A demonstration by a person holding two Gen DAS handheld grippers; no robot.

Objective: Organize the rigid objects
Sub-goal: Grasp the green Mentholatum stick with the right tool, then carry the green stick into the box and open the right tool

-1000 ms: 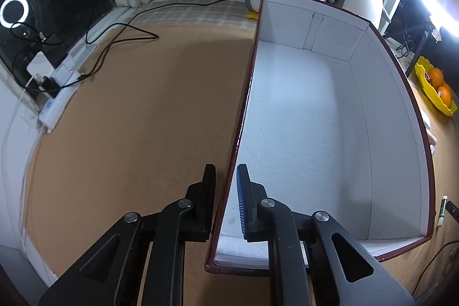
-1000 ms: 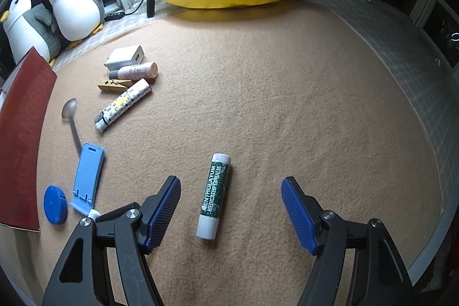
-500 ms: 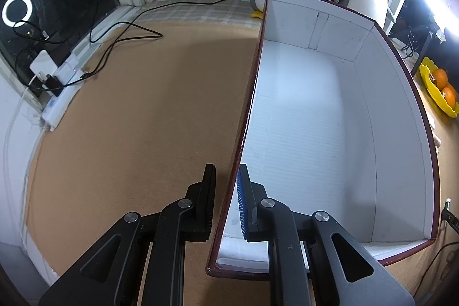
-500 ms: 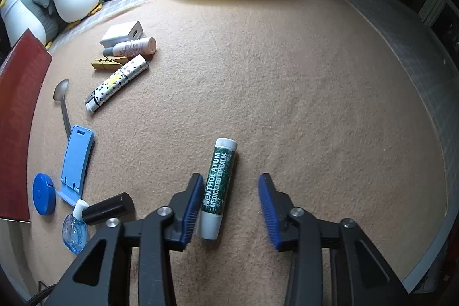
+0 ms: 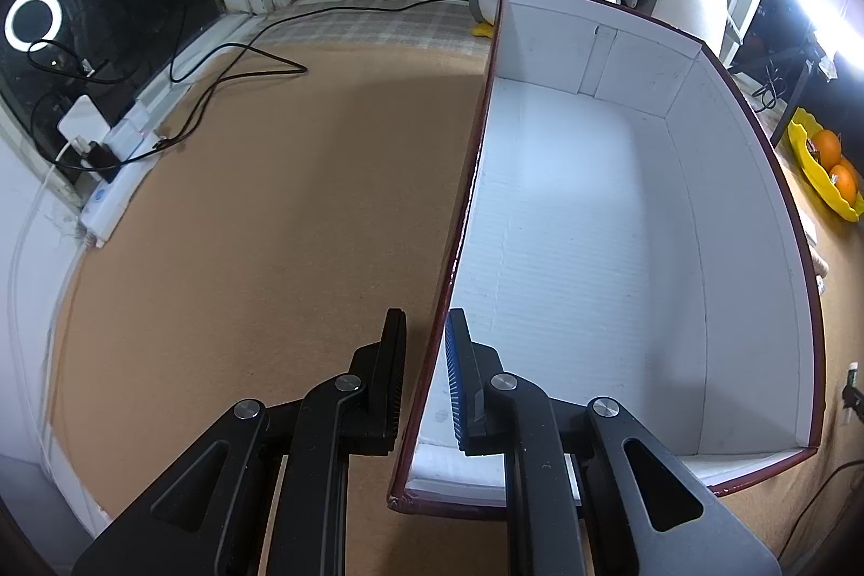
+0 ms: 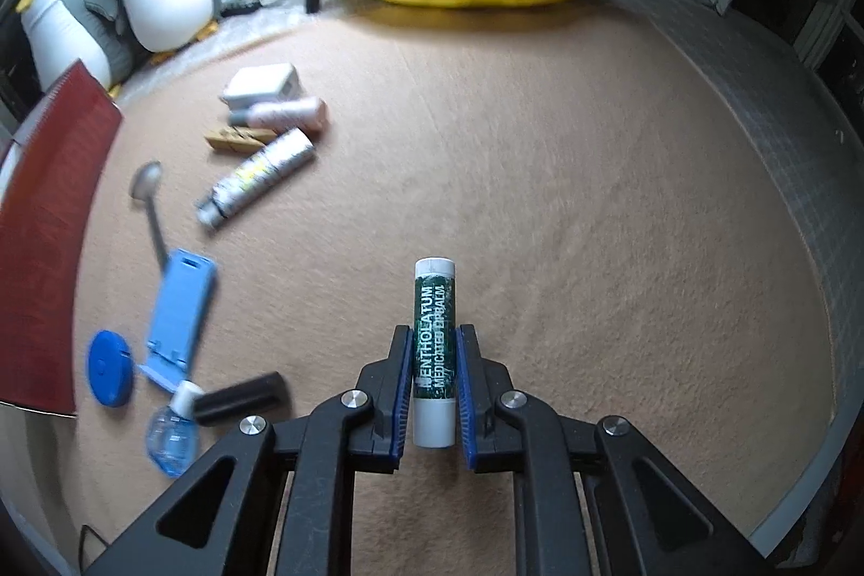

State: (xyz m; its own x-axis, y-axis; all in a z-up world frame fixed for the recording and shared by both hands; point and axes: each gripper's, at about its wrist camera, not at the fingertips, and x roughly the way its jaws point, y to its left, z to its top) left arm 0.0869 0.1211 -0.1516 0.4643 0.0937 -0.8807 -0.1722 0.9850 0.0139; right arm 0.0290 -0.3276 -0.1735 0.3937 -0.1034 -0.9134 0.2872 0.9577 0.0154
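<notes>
Right gripper closing on lip balm tube | left gripper clamped on box wall | risk: I lift early, smooth tube slips, rolls

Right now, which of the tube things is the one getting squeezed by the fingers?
The green lip balm stick with the white cap. The right gripper's closing fingers press its sides, while the pink tube and the patterned silver tube lie untouched on the mat.
</notes>
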